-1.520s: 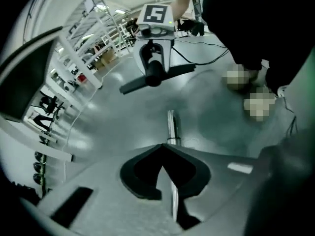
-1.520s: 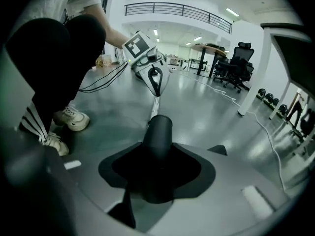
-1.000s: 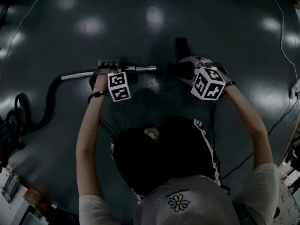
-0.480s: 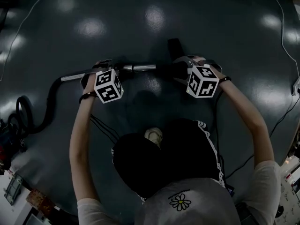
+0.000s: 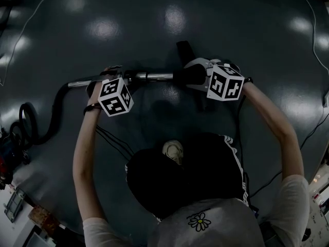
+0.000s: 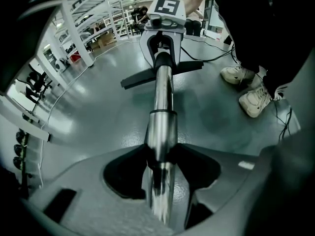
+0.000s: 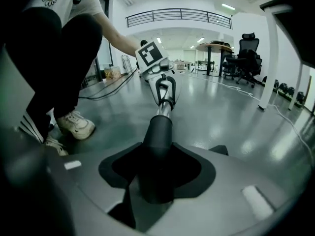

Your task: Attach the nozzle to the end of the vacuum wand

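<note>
Head view shows your left gripper, fingers just closing, clamped on the vacuum wand to steady it; right gripper fingers hold the nozzle aligned ahead of them, meeting the wand's end.

The vacuum wand is a shiny metal tube with a stepped telescopic joint. It is held level above the floor and runs left to right in the head view. Its right end meets the black tubular neck of the nozzle, in line with it, and the nozzle's flat head juts out sideways.
</note>
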